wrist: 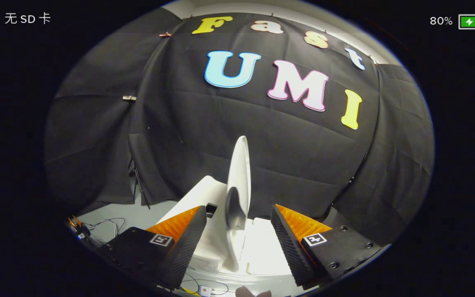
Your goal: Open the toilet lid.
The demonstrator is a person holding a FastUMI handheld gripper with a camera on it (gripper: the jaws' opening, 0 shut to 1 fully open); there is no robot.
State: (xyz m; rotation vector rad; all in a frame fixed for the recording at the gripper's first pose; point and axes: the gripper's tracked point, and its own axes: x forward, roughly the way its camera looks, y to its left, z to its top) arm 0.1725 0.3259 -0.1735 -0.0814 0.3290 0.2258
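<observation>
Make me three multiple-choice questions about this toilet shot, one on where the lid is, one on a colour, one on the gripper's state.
1. Where is the toilet lid relative to the gripper fingers?
A. Between and just beyond them
B. Far off to the left of both
C. Pinched by both

2. What colour is the toilet?
A. Blue
B. White
C. Green

3. How do the fingers stand?
A. Shut on the lid
B. Shut on nothing
C. Open, apart

Answers:
1 A: the raised lid stands edge-on in the gap ahead of the fingers.
2 B: lid and body are white against the black cloth.
3 C: a wide gap separates the fingers and neither presses on the lid.
</observation>
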